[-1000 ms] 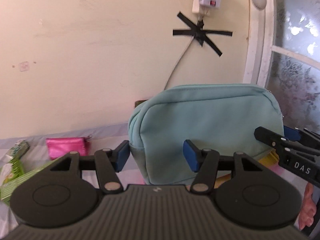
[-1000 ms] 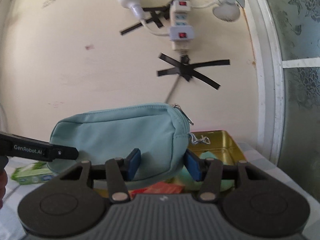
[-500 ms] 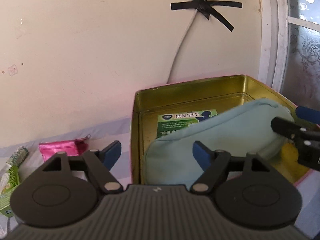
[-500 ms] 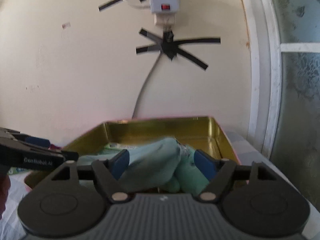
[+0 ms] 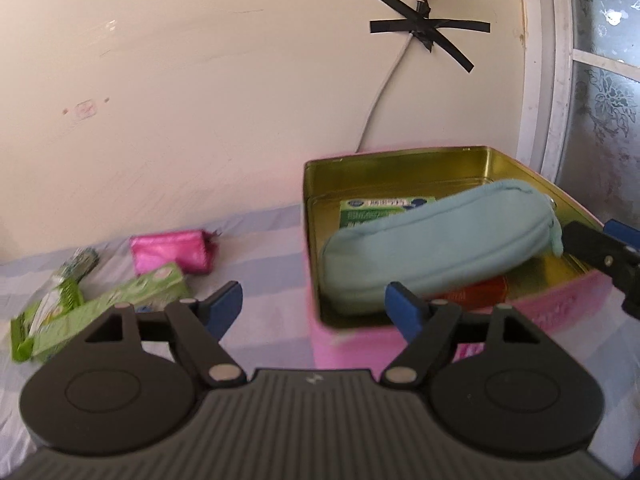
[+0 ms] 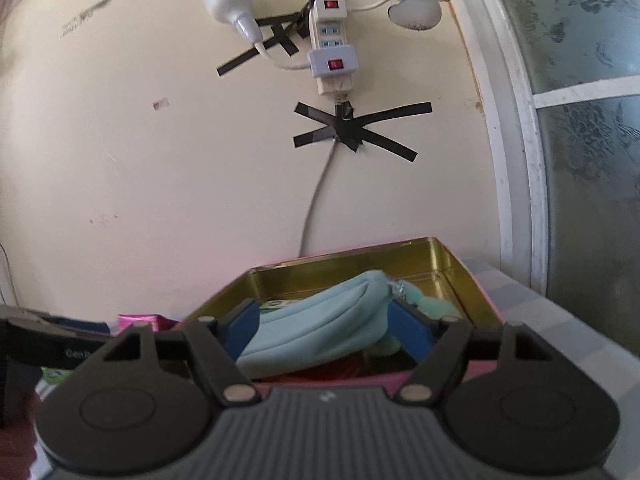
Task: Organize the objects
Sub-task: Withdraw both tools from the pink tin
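Left wrist view showed the cream wall (image 5: pixel 200 100) far ahead of the left hand-held gripper (image 5: pixel 314 306), with a taped-down cable running up it. Below lay a pale striped cloth surface (image 5: pixel 260 240). Ahead and to the right of that hand-held gripper stood the open pink tin (image 5: pixel 400 336), gold inside. The light blue pouch (image 5: pixel 436 240) lay slantwise in the tin, on a green-and-white box (image 5: pixel 360 212) and something red. Ahead to the left were a green carton (image 5: pixel 120 300) and a pink purse (image 5: pixel 172 252). The left hand-held gripper's jaws stood wide apart and held nothing, short of the tin's near wall. In the right wrist view the right hand-held gripper (image 6: pixel 324 332) was likewise spread; the pouch's end showed between its blue pads (image 6: pixel 240 330), though whether they touched it I cannot tell.
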Tool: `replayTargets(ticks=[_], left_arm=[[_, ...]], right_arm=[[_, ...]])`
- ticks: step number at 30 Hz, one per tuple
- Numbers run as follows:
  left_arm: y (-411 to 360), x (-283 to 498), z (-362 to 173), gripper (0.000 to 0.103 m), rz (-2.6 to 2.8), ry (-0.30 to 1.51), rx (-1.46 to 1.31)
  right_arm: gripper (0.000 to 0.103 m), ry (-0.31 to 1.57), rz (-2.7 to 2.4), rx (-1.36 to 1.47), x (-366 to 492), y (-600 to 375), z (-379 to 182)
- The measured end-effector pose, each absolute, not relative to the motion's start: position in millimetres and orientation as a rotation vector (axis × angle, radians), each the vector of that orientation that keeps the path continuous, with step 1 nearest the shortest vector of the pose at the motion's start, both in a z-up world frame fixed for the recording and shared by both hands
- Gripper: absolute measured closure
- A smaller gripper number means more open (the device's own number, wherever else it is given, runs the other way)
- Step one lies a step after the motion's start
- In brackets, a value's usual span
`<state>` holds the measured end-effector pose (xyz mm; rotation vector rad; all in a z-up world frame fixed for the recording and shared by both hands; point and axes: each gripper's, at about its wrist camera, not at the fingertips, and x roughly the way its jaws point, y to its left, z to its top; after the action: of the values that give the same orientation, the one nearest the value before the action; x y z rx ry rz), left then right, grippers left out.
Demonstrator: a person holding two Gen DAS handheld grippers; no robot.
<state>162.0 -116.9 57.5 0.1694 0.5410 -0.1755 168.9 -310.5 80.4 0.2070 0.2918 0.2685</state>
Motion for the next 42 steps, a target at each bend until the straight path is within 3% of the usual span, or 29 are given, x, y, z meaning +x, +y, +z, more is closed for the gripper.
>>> replayTargets(ticks=[21,42], left_arm=[[-40,104,4,0.021,-0.038,0.563,0.139],[-36,93,-12,0.014,-0.057,0.502,0.163]], right_arm=[[0.029,0.358,0.277,0.243,102,-248,37],[0.024,0.371,0.269,0.242,101,-243,23]])
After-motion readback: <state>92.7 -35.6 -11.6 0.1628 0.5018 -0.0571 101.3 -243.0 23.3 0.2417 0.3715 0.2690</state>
